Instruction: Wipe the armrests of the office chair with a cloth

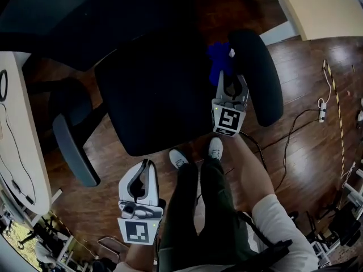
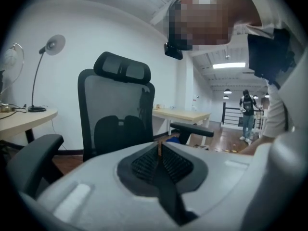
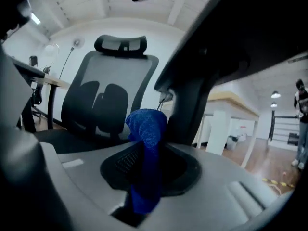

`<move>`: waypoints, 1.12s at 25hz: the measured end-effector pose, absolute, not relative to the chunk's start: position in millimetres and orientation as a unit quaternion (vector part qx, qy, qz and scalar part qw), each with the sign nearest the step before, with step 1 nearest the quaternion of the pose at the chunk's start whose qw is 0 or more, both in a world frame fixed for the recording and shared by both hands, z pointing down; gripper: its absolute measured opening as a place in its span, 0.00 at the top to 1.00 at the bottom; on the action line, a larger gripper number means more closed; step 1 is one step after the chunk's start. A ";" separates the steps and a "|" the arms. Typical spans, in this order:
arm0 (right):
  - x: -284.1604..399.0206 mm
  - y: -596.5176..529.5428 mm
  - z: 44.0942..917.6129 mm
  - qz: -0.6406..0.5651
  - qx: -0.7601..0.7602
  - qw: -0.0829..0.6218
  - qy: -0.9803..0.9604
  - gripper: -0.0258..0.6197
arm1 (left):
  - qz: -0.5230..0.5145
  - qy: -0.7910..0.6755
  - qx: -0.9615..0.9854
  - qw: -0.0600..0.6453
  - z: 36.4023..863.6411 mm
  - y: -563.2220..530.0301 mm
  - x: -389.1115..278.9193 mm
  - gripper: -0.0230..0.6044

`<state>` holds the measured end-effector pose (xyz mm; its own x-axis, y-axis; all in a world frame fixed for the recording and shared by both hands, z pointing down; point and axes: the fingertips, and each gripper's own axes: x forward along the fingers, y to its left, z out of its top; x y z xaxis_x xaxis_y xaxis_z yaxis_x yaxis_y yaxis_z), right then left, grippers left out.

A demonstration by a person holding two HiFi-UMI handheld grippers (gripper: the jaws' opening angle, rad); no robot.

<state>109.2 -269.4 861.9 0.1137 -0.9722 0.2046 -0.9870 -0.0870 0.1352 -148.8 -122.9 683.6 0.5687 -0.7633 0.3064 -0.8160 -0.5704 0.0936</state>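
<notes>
At the seat's edge on the person's right, the right tongs pinch a blue cloth just beside the inner side of the office chair's black armrest. The left tongs are closed on nothing, held above the wooden floor in front of the seat.

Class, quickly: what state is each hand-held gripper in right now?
Left hand-held gripper: closed, empty.
Right hand-held gripper: closed on the blue cloth.

One chair, two armrests, one cloth.
</notes>
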 end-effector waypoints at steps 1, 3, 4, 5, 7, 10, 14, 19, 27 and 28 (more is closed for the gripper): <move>109.6 -273.3 883.0 0.054 0.734 0.135 -0.663 0.83 | 0.118 -0.450 0.878 0.114 688.0 -122.8 -151.1 0.94; 110.0 -276.9 923.0 0.104 0.728 0.169 -0.657 0.82 | 0.123 -0.451 0.876 0.118 694.0 -122.6 -154.7 0.94; 109.2 -276.3 935.7 0.121 0.721 0.184 -0.657 0.82 | 0.126 -0.450 0.876 0.118 694.9 -122.6 -154.9 0.93; 106.8 -275.2 940.1 0.127 0.712 0.195 -0.663 0.82 | 0.128 -0.446 0.878 0.116 694.7 -123.4 -153.9 0.93; 91.5 -265.9 924.3 0.113 0.680 0.192 -0.698 0.82 | 0.131 -0.440 0.881 0.111 691.0 -128.3 -148.0 0.94; 54.8 -206.5 877.3 0.092 0.607 0.171 -0.770 0.82 | 0.115 -0.440 0.885 0.103 668.0 -146.7 -122.7 0.93; 89.3 -102.1 822.9 0.153 0.622 0.100 -0.761 0.82 | 0.085 -0.407 0.904 0.103 639.6 -163.7 -64.3 0.93; 213.7 -96.3 779.1 0.183 0.581 0.057 -0.791 0.82 | 0.074 -0.376 0.920 0.080 609.3 -159.1 20.5 0.93; 182.6 -265.0 826.0 0.141 0.427 0.028 -0.893 0.82 | 0.095 -0.410 0.904 0.067 631.6 -169.2 60.5 0.93; 168.2 -277.6 846.4 0.157 0.421 0.033 -0.893 0.82 | 0.098 -0.416 0.902 0.066 636.2 -170.3 60.1 0.93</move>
